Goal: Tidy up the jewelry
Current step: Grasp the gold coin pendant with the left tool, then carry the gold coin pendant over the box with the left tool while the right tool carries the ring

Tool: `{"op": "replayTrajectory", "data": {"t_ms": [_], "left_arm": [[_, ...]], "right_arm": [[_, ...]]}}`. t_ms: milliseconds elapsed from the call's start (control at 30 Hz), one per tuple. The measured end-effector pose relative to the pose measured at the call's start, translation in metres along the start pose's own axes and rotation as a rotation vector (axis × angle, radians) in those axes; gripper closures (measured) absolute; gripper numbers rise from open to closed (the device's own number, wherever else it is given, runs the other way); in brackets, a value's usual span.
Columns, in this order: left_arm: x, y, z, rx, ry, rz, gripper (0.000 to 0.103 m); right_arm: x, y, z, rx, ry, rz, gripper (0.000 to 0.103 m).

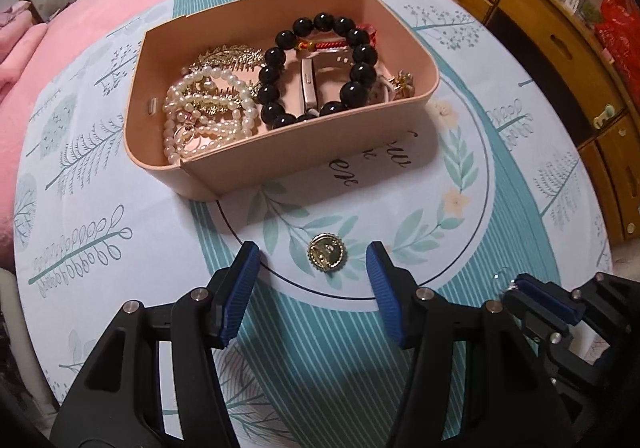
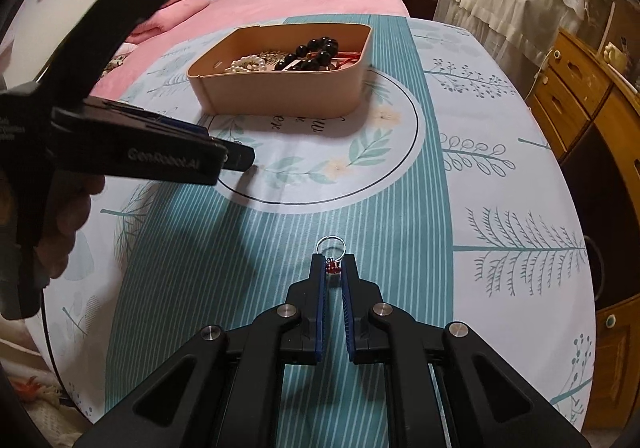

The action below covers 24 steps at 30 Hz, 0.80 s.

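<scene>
The gold round brooch (image 1: 327, 256) lies flat on the worktop (image 1: 320, 328), directly between the wide-open fingers of the left gripper (image 1: 312, 258). The pink jewelry box (image 1: 304, 151) stands beyond it. The right gripper (image 2: 333, 263) pinches a silver ring with red stone (image 2: 331, 248), farther from the box.

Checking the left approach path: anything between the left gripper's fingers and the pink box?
In the left wrist view, only a gold brooch lies on the tablecloth, between the open left gripper fingertips. Past it, bare cloth up to the pink box.
</scene>
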<state>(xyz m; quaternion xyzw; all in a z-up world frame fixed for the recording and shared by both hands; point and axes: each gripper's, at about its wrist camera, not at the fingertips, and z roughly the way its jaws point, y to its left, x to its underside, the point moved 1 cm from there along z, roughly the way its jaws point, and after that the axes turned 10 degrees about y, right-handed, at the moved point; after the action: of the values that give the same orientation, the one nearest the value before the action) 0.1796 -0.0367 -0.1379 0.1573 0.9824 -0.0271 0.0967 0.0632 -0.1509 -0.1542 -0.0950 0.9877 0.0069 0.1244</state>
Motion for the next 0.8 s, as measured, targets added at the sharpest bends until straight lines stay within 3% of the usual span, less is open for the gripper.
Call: {"op": "replayTrajectory", "data": {"t_ms": [233,300,333,800], "left_arm": [[0.002,-0.006,0.000,-0.002,-0.015,-0.003,0.065],[0.002,-0.010,-0.002,0.003,-0.021,0.004,0.084],[0.002,-0.011,-0.001,0.002,-0.023,0.003,0.086],[0.011,-0.002,-0.010,0.020,-0.033,-0.041,0.087]], "right_arm": [[0.001,-0.003,0.002,-0.013,0.016,0.019,0.095],[0.001,-0.003,0.002,-0.014,0.016,0.020,0.095],[0.001,-0.004,0.001,-0.015,0.013,0.021,0.095],[-0.007,0.000,-0.012,-0.047,-0.012,0.022,0.095]]}}
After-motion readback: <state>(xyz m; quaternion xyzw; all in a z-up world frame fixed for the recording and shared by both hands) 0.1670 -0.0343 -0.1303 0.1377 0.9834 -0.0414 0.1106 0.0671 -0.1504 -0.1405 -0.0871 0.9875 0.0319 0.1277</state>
